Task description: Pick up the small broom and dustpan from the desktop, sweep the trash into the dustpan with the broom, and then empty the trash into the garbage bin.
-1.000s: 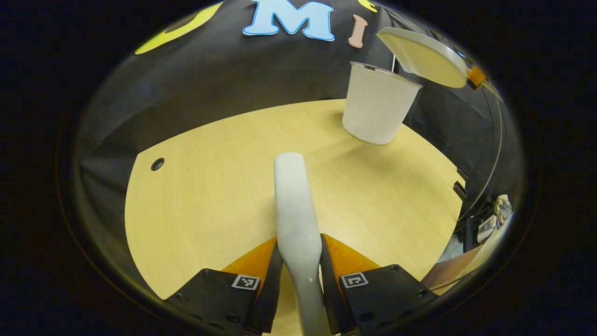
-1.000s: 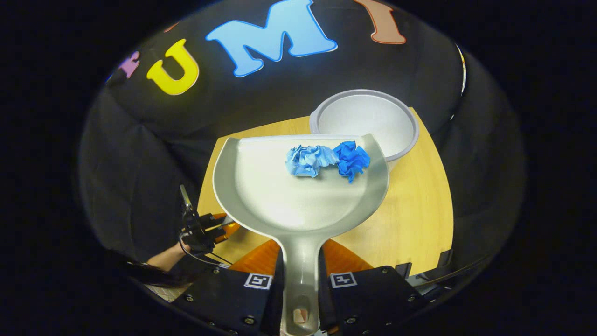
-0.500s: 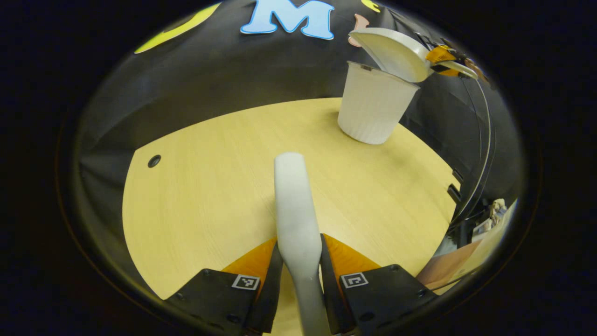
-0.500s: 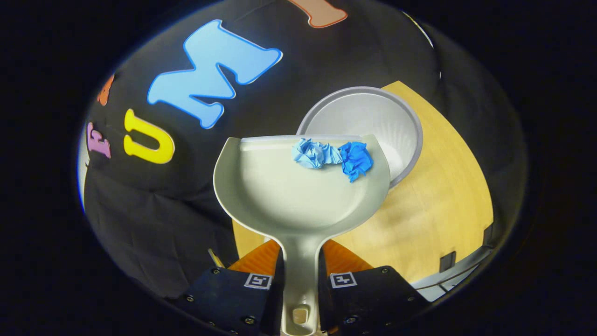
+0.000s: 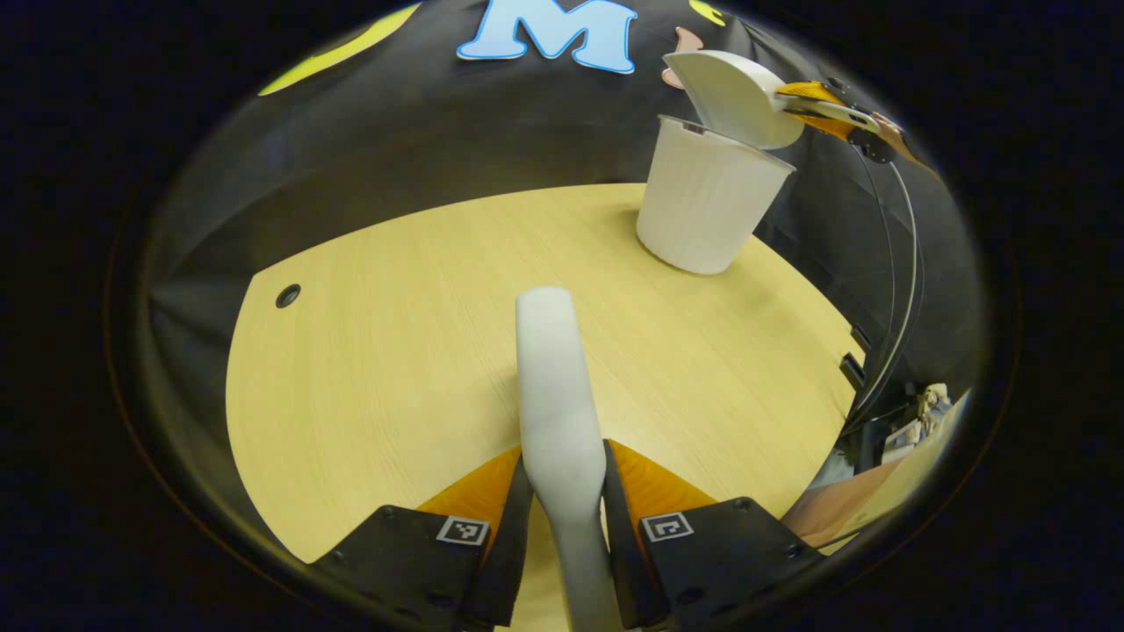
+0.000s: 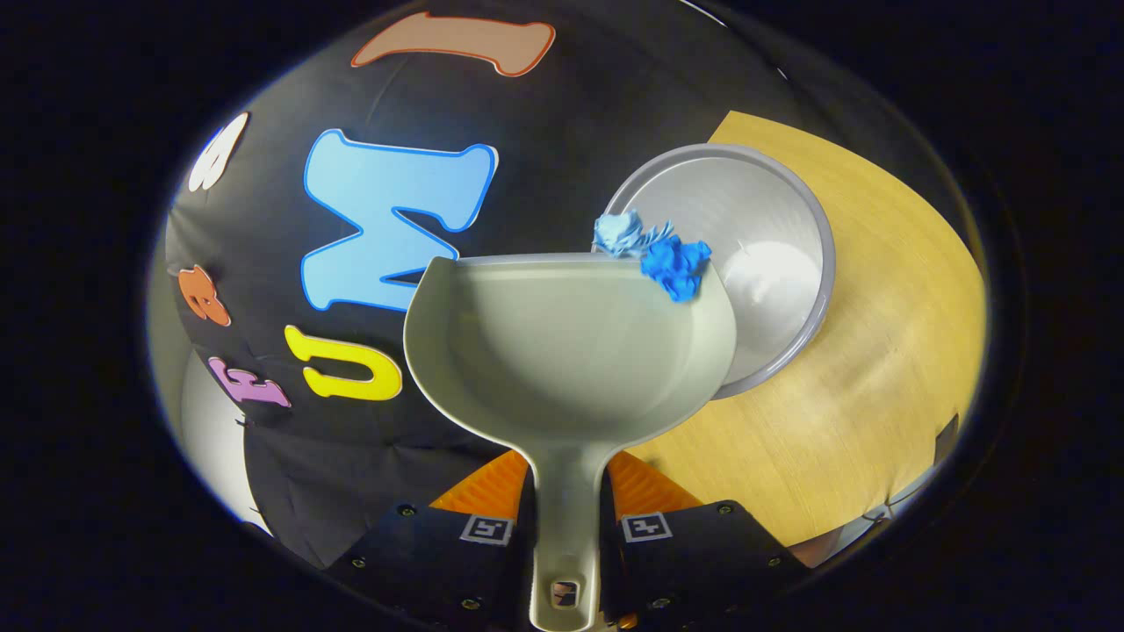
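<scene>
In the right gripper view my right gripper [image 6: 566,518] is shut on the handle of the pale grey dustpan [image 6: 562,342]. The pan tilts forward over the open white garbage bin [image 6: 764,263]. Two crumpled paper balls, light blue [image 6: 625,235] and dark blue [image 6: 674,265], sit at the pan's front lip above the bin's mouth. In the left gripper view my left gripper [image 5: 566,491] is shut on the white broom handle [image 5: 551,377] above the wooden desktop [image 5: 395,351]. Far off at the upper right, the dustpan [image 5: 729,92] tips over the ribbed bin [image 5: 702,206], held by the other gripper [image 5: 830,105].
A round cable hole [image 5: 287,295] sits in the desktop near its far left edge. Black cloth walls the booth behind the desk. Cables [image 5: 904,290] hang past the desk's right edge, with clutter [image 5: 913,421] lower down beyond it.
The right gripper has tipped the dustpan steeper over the bin, and both paper balls slid from mid-pan to the front lip. The left gripper with the broom stayed nearly still.
</scene>
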